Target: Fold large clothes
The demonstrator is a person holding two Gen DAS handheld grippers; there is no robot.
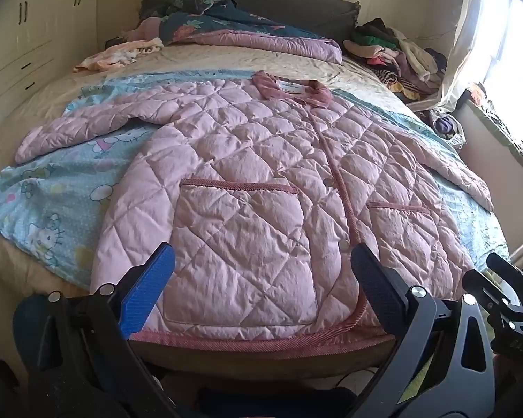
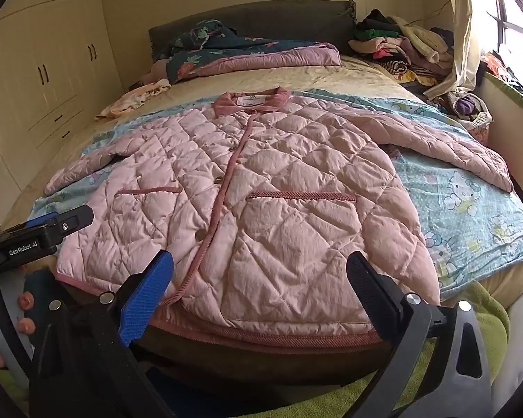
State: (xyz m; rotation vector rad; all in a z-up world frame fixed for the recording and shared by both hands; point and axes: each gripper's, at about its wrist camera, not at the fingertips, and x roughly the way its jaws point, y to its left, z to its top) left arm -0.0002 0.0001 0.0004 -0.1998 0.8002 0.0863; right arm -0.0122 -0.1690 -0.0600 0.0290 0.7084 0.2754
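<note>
Bedroom, with the bed [image 2: 366,80] running away from both cameras. Nearest, the left gripper [image 1: 261,285] and right gripper [image 2: 259,287] hover at the foot edge, jaws spread wide, nothing between them. Just beyond lies the jacket [image 1: 254,160], face up and buttoned on a blue sheet [image 1: 52,188], hem toward the grippers, collar [image 1: 293,90] far, so its long axis points straight away. Each gripper faces its own half of the hem; the left sleeve [image 1: 83,129] and right sleeve [image 2: 446,146] stretch outward, each nearer its own hand. Judged from this, folding starts at a sleeve or side. Hem corners sit partly behind the fingers. Farther off, a clothes pile [image 1: 401,55] blurs in window glare.
</note>
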